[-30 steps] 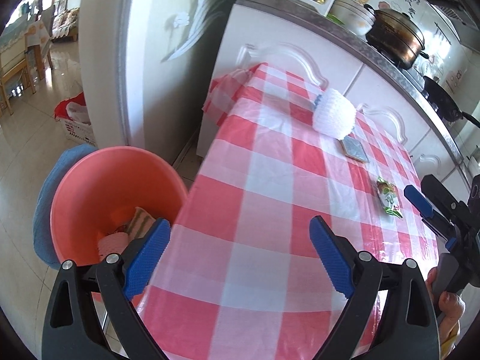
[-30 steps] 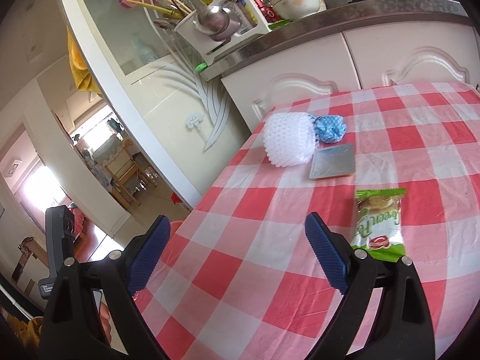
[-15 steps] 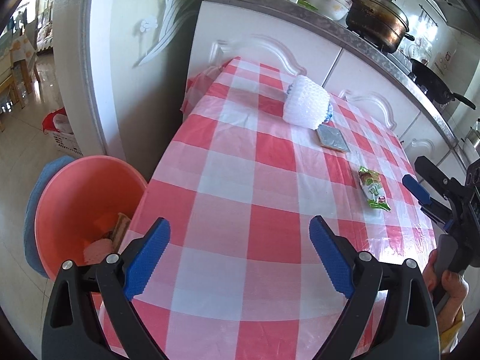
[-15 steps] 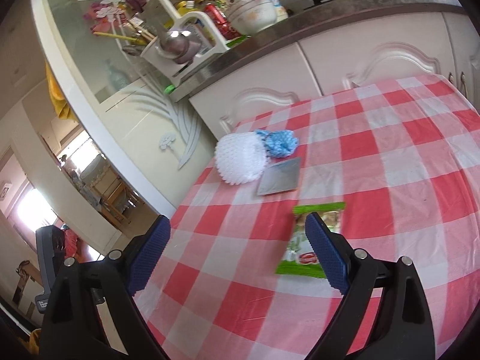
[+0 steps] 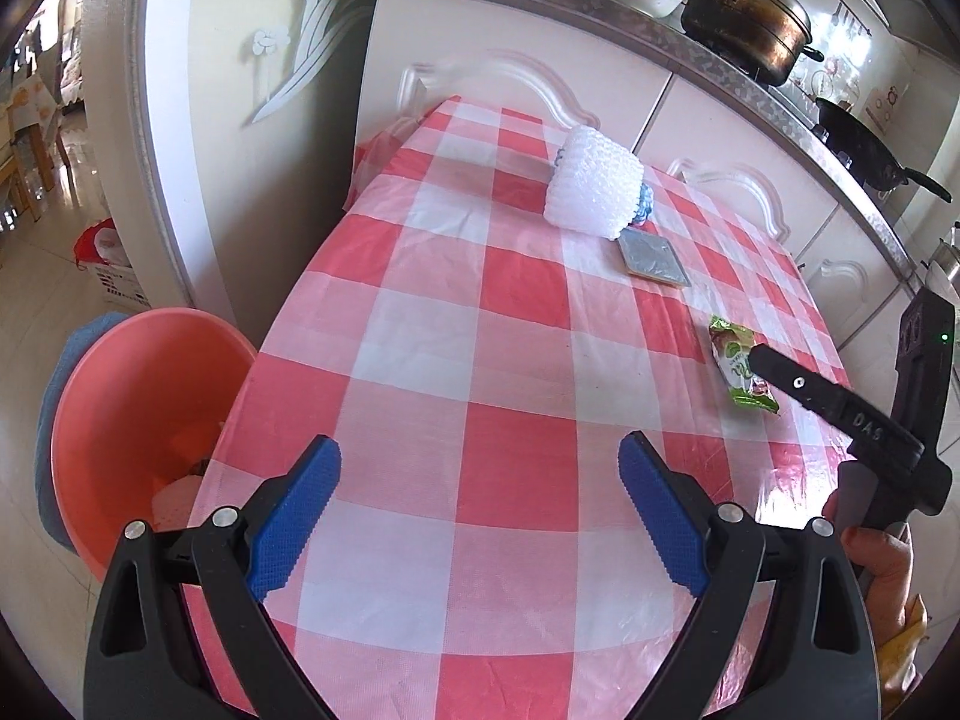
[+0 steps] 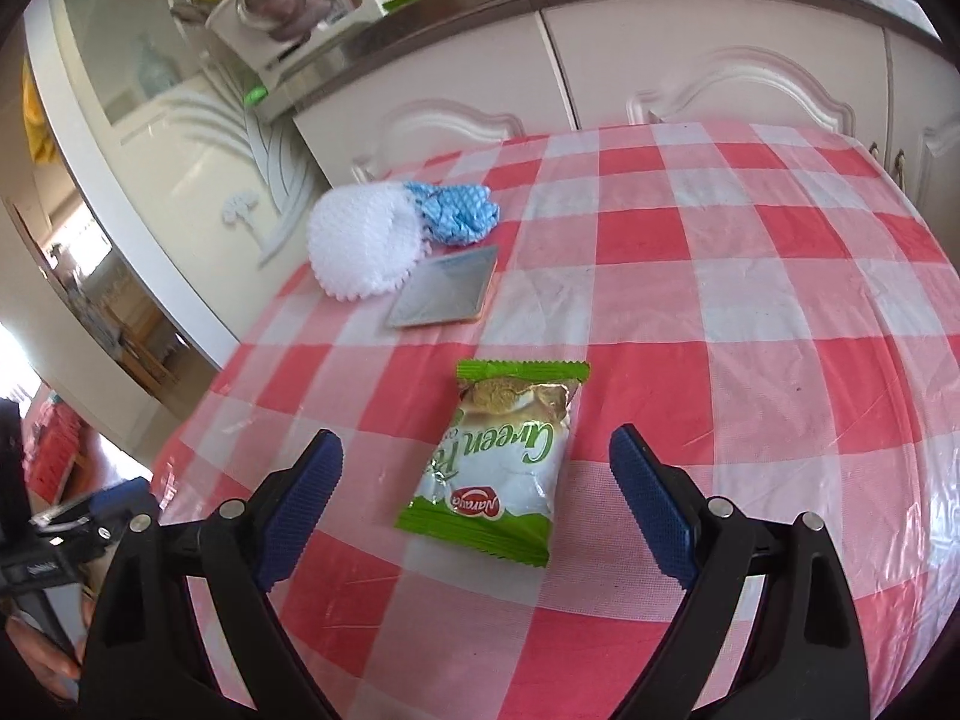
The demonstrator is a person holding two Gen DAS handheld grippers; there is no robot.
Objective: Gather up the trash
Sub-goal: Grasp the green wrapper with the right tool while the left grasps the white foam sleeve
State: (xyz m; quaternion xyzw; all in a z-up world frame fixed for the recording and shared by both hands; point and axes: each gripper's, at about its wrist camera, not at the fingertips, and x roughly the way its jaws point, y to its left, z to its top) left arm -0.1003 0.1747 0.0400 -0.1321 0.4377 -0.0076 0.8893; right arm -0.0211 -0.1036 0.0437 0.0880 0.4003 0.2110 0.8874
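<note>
On the table (image 6: 780, 312), the snack packet (image 6: 504, 462) lies nearest; behind it the flat card (image 6: 444, 294), then the foam net (image 6: 360, 252) – crumpled wrapper (image 6: 456, 213) beside it. The basin (image 5: 132, 420) stands off the table's left edge – cabinets (image 6: 690, 66) behind.

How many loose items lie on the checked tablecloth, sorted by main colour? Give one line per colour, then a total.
White: 1, foam net sleeve
Blue: 1, crumpled blue wrapper
Silver-grey: 1, flat square packet
Green: 1, snack packet
Total: 4
</note>
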